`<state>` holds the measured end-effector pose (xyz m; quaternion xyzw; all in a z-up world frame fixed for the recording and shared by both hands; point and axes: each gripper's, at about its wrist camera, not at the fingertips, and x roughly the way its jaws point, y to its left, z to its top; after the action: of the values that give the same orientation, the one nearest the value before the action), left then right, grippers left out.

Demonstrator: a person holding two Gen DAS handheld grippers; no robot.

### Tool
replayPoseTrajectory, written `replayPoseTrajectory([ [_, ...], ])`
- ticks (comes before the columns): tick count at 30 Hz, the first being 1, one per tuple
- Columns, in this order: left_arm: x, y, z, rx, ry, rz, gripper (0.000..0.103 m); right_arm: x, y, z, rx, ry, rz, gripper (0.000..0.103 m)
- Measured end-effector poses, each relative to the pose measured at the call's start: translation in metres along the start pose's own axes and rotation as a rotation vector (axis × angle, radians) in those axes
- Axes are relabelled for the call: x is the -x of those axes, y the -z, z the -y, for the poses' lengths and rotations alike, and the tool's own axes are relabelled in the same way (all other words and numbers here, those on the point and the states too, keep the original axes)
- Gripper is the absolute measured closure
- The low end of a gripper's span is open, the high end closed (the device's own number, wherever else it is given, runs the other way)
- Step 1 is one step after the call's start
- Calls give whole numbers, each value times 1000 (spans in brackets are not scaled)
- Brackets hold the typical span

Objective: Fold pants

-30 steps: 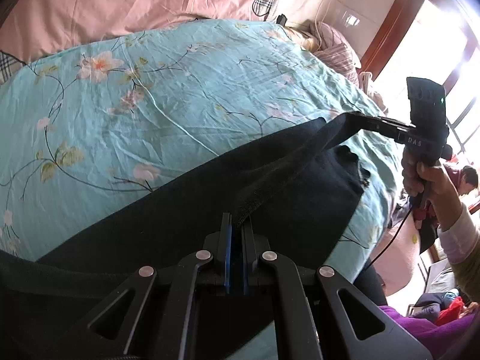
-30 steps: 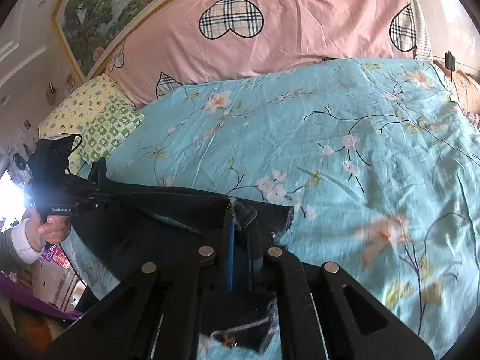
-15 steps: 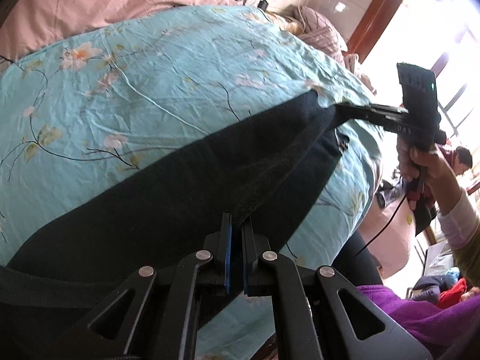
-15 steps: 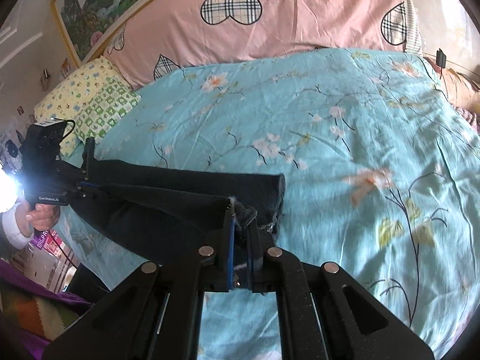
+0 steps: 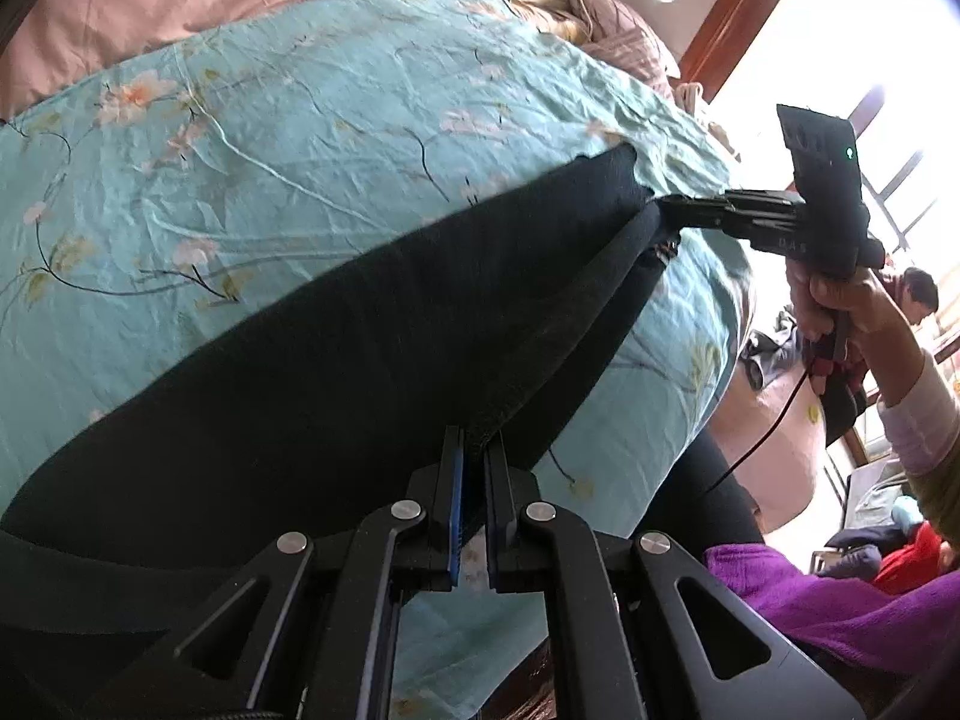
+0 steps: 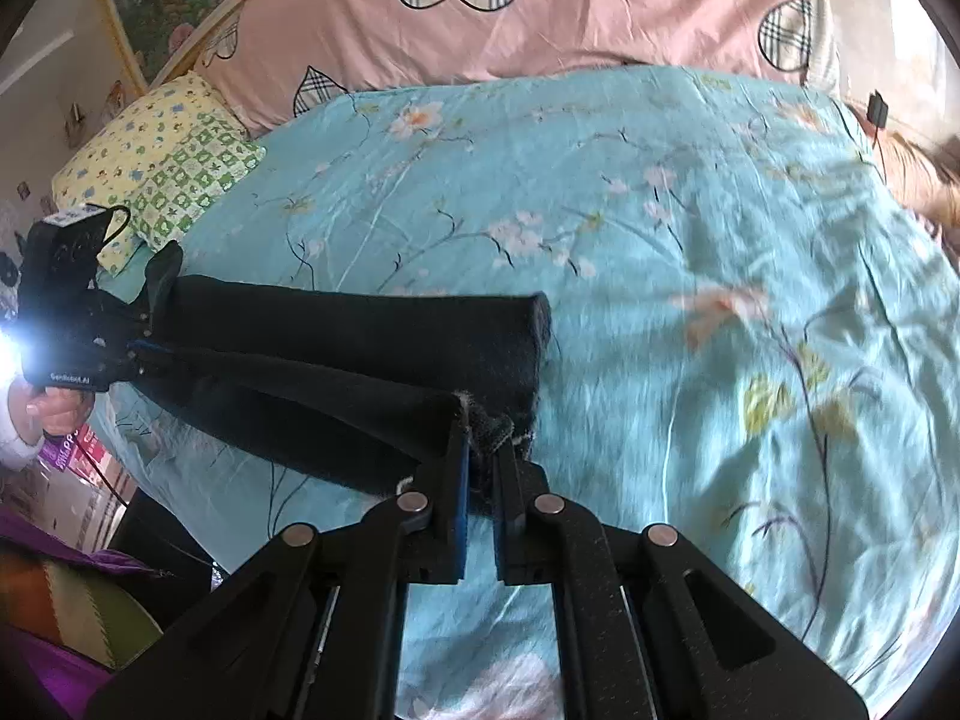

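Pants (image 5: 372,324): lying long-axis left to right along near edge of bed (image 6: 690,228).
Left gripper (image 5: 471,450) and right gripper (image 6: 480,450) are each clamping one end.

My two wrist cameras look steeply down, close over the bed (image 5: 288,138), sharing the pants (image 6: 360,330): partner gripper at three o'clock, nine o'clock.

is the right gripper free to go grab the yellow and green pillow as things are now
Probably not. The right gripper is shut on the black pants, and the pillow lies at the bed's far corner, beyond the left gripper; it would have to let go first.
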<state>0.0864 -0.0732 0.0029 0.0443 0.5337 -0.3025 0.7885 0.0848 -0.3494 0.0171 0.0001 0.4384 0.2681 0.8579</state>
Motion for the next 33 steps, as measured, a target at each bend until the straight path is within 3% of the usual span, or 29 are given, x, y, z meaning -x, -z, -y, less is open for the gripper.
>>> replayPoseTrajectory([
  [5, -24, 7, -10, 55, 4, -40, 96, -11, 4, 4, -16, 20, -23, 92],
  [7, -22, 11, -11, 77, 14, -22, 96, -12, 4, 3, -35, 57, -23, 70],
  [8, -20, 13, -10, 84, 14, -10, 94, -9, 4, 4, -55, 75, -22, 65],
  [14, 5, 31, -24, 198, 28, 54, 91, 32, 2, -6, -95, 71, 90, 64],
  [20, 42, 53, -59, 358, -23, 129, 90, 26, -17, -42, -83, -57, 142, 64],
  [23, 66, 63, -81, 426, -32, 172, 70, 5, -29, -70, -50, -134, 126, 64],
  [24, 75, 66, -88, 447, -50, 190, 67, -2, -31, -80, -40, -161, 121, 64],
  [29, 112, 81, -132, 585, -139, 242, 66, -43, -43, -127, 1, -279, 72, 63],
  [31, 124, 87, -151, 643, -172, 247, 66, -60, -46, -147, 15, -327, 51, 55],
  [33, 136, 92, -170, 705, -189, 256, 66, -76, -49, -166, 37, -374, 25, 54],
])
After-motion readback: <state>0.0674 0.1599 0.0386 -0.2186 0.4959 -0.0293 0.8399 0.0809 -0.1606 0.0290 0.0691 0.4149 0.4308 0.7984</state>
